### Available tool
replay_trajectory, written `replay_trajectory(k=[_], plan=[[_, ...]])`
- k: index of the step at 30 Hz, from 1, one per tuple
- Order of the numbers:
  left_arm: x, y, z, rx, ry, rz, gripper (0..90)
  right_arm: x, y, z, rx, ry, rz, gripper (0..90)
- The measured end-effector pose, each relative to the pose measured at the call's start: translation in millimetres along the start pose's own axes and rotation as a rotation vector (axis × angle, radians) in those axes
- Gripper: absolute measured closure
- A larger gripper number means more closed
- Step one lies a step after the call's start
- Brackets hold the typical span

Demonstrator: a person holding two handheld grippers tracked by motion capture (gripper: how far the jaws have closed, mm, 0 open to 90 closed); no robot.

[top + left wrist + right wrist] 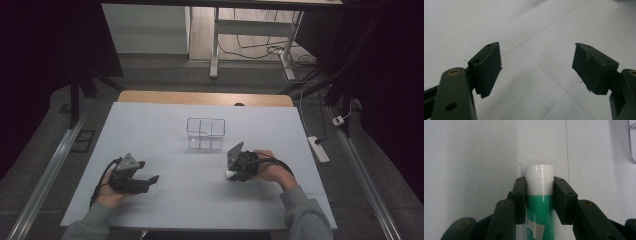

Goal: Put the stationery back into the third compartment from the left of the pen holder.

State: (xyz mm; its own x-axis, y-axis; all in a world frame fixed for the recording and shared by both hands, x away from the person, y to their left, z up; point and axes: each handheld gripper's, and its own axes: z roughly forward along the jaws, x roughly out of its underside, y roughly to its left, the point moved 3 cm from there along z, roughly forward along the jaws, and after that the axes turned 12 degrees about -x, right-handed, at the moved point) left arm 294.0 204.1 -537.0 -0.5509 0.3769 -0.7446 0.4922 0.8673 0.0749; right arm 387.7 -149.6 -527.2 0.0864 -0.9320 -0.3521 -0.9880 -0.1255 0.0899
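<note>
While the left claw (535, 67) is held idle with its jaws spread wide over bare table (541, 30), nothing between them, the right claw (539, 200) is pinched on a tube (540, 195). The tube is clamped from both sides just behind its white cap (539, 178), the green body running back between the jaws toward the hand. Its long axis is lined up with the claw's own reach, cap end pointing straight ahead and sticking out past the pad tips. Gripped near the cap like this, the tube is judged to be steered cap-first, probably for dropping into the clear box (205, 133). In the high view the right claw (237, 167) is seen low on the table, the white cap at its near-left tip, with the box just ahead of it and a little to its left. A wire-like edge of the box (631, 142) is caught at the far right of the right gripper view. The left claw (145, 181) is parked well apart from the tube, likely kept out of the way.
</note>
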Motion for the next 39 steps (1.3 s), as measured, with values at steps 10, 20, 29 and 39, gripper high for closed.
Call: replay_trajectory(k=[10,20,29,39], plan=[[0.5,0.9,0.4,-0.002,0.003,-0.002,23.4,-1.0,2.4,-7.8,0.016,-0.029,0.005,64.6],[0.2,0.1,0.2,0.001,0.001,0.0,23.4,0.6,-0.9,-34.0,0.059,-0.199,0.057,64.6],[-0.5,0.3,-1.0,0.005,-0.005,-0.004,23.4,2.4,-4.9,-51.5,0.116,-0.337,0.115,64.6],[-0.4,-0.1,-0.7,0.003,-0.003,-0.002,23.3,3.2,-6.2,-63.7,0.144,-0.44,0.153,64.6]])
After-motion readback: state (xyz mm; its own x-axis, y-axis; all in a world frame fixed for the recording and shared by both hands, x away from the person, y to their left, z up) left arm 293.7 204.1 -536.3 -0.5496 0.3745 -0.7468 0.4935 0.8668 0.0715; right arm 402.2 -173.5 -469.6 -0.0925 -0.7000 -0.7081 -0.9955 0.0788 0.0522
